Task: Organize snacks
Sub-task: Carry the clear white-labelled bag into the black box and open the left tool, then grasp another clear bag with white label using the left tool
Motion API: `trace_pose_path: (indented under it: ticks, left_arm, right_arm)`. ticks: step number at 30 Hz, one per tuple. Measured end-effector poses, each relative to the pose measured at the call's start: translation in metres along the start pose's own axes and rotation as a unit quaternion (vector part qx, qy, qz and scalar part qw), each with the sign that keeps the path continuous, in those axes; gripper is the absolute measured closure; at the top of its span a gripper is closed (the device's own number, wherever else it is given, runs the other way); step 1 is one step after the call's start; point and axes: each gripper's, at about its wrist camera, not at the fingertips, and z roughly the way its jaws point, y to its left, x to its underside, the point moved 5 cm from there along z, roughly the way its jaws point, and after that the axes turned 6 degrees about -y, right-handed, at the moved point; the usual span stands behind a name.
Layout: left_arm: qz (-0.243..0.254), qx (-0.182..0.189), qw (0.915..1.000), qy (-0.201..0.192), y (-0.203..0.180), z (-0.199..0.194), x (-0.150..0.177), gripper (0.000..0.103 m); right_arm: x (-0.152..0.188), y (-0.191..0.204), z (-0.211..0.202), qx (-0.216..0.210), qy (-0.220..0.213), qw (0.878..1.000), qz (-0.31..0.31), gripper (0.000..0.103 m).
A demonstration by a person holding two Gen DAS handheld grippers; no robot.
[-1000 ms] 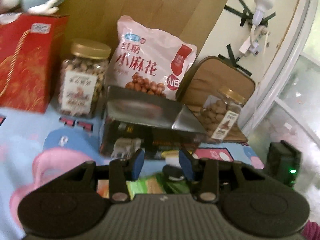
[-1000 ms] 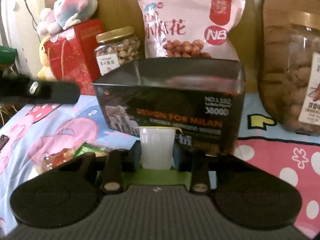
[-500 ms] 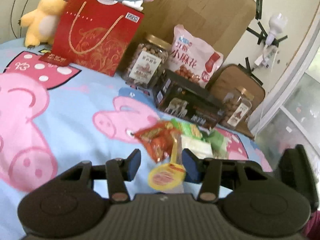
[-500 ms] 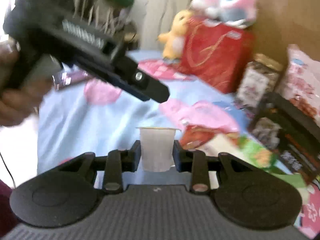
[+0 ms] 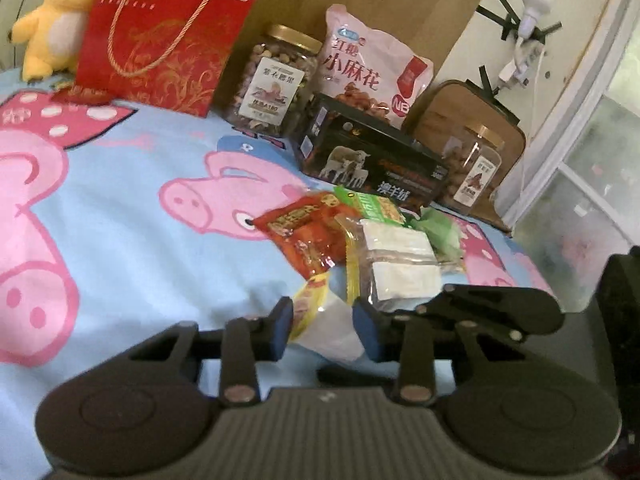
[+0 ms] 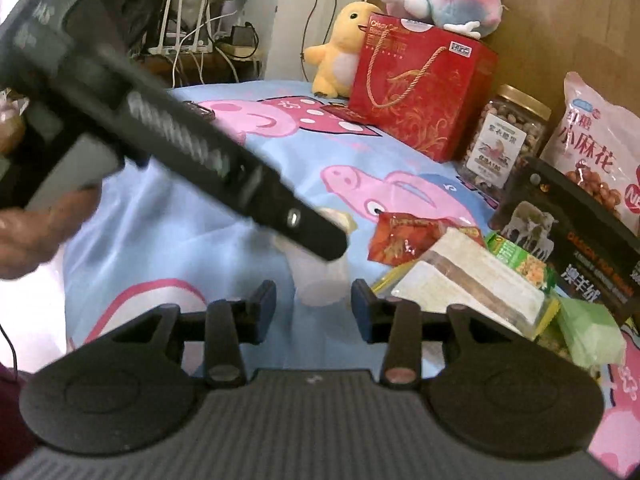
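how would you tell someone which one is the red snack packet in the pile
Start at the black box with sheep on it. Just in front lies a small snack pile; the red snack packet is at its left edge, the only red one beside the green packets and white wafers.

I see the bed (image 5: pixel 120 208): packets (image 5: pixel 360 236), box (image 5: pixel 372 164), jars (image 5: pixel 276 80), bag (image 5: pixel 160 36) sitting on its sheet.

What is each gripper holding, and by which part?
Left gripper: jaws have just been closing, the jelly cup between them, pads apparently on its side walls. Right gripper: nothing; the cup lies clear of its pads.
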Motion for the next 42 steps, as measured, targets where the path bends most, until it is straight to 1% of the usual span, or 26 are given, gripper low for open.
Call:
trace_pose_path:
  ticks: [1, 3, 5, 8, 10, 14, 16, 17, 20, 21, 22, 23, 25, 26, 27, 29, 31, 33, 36, 37, 38, 39, 40, 41, 42]
  left_arm:
    - [-0.006, 0.0, 1.0, -0.001, 0.002, -0.002, -0.001, 0.07]
    - [-0.018, 0.008, 0.9997, -0.013, 0.002, -0.01, -0.01, 0.072]
    - [-0.018, 0.023, 0.999, -0.033, -0.005, -0.017, -0.027, 0.073]
    - [-0.005, 0.039, 0.9978, -0.054, -0.021, -0.009, -0.061, 0.072]
    - [0.009, 0.046, 0.997, -0.062, -0.037, 0.012, -0.087, 0.073]
    - [0.051, 0.052, 0.9946, -0.074, -0.069, 0.071, -0.132, 0.073]
    - [0.059, 0.054, 0.994, -0.075, -0.077, 0.103, -0.15, 0.073]
    - [0.053, 0.054, 0.9945, -0.073, -0.078, 0.12, -0.159, 0.073]
    - [0.045, 0.042, 0.9959, -0.067, -0.075, 0.159, -0.175, 0.072]
    - [0.046, 0.032, 0.9964, -0.064, -0.073, 0.17, -0.178, 0.069]
    - [0.046, 0.02, 0.9971, -0.058, -0.071, 0.179, -0.178, 0.064]
    - [0.046, 0.01, 0.9977, -0.048, -0.069, 0.186, -0.178, 0.053]
    - [0.05, 0.004, 0.9981, -0.035, -0.066, 0.192, -0.177, 0.052]
    - [0.053, 0.011, 0.9979, -0.036, -0.065, 0.188, -0.175, 0.052]
    - [0.053, 0.018, 0.9975, -0.043, -0.062, 0.179, -0.174, 0.05]
    - [0.045, 0.031, 0.9974, -0.048, -0.054, 0.16, -0.169, 0.048]
    - [0.042, 0.037, 0.998, -0.03, -0.046, 0.146, -0.16, 0.048]
    - [0.042, 0.041, 0.9983, -0.008, -0.04, 0.137, -0.145, 0.048]
    - [0.033, 0.052, 0.9973, 0.04, -0.034, 0.135, -0.114, 0.048]
    - [0.04, 0.044, 0.997, 0.049, -0.033, 0.135, -0.104, 0.048]
    - [0.049, 0.029, 0.9968, 0.057, -0.031, 0.134, -0.096, 0.048]
    - [0.054, 0.015, 0.9964, 0.064, -0.029, 0.132, -0.086, 0.048]
    - [0.049, 0.015, 0.9962, 0.071, -0.025, 0.13, -0.077, 0.048]
    - [0.041, 0.016, 0.9965, 0.071, -0.022, 0.125, -0.07, 0.048]
    - [0.04, 0.016, 0.9968, 0.067, -0.019, 0.119, -0.063, 0.048]
  right_arm:
    - [-0.001, -0.001, 0.001, 0.003, 0.0, 1.0, 0.002, 0.069]
    - [-0.006, -0.002, -0.001, -0.008, -0.006, 1.0, 0.016, 0.069]
    - [-0.016, -0.004, -0.011, -0.006, -0.034, 0.999, 0.013, 0.069]
    - [-0.034, -0.019, -0.023, 0.022, -0.073, 0.997, -0.001, 0.069]
    - [-0.044, -0.042, -0.024, 0.048, -0.088, 0.995, -0.009, 0.069]
    - [-0.057, -0.105, -0.017, 0.105, -0.092, 0.99, -0.003, 0.069]
    - [-0.061, -0.139, -0.01, 0.131, -0.089, 0.987, 0.001, 0.069]
    - [-0.062, -0.155, -0.005, 0.142, -0.085, 0.986, 0.007, 0.069]
    - [-0.062, -0.199, 0.016, 0.148, -0.068, 0.986, 0.038, 0.069]
    - [-0.061, -0.209, 0.023, 0.148, -0.064, 0.986, 0.046, 0.069]
    - [-0.06, -0.219, 0.03, 0.146, -0.059, 0.986, 0.056, 0.069]
    - [-0.058, -0.225, 0.037, 0.145, -0.052, 0.986, 0.065, 0.068]
    - [-0.057, -0.23, 0.041, 0.161, -0.055, 0.982, 0.076, 0.063]
    - [-0.056, -0.23, 0.038, 0.168, -0.063, 0.981, 0.079, 0.054]
    - [-0.054, -0.229, 0.032, 0.168, -0.073, 0.98, 0.084, 0.052]
    - [-0.048, -0.227, 0.018, 0.156, -0.089, 0.978, 0.103, 0.052]
    - [-0.039, -0.223, 0.002, 0.126, -0.095, 0.979, 0.13, 0.052]
    - [-0.023, -0.217, -0.009, 0.093, -0.082, 0.98, 0.156, 0.052]
    - [0.001, -0.207, -0.011, 0.065, -0.04, 0.98, 0.181, 0.052]
    - [0.009, -0.201, -0.011, 0.068, -0.027, 0.982, 0.175, 0.052]
    - [0.017, -0.195, -0.009, 0.075, -0.005, 0.984, 0.162, 0.053]
    - [0.021, -0.189, -0.011, 0.089, 0.005, 0.985, 0.148, 0.053]
    - [0.025, -0.185, -0.014, 0.105, 0.012, 0.985, 0.139, 0.053]
    - [0.026, -0.182, -0.02, 0.108, 0.013, 0.984, 0.138, 0.052]
    - [0.026, -0.177, -0.027, 0.102, 0.012, 0.985, 0.141, 0.052]
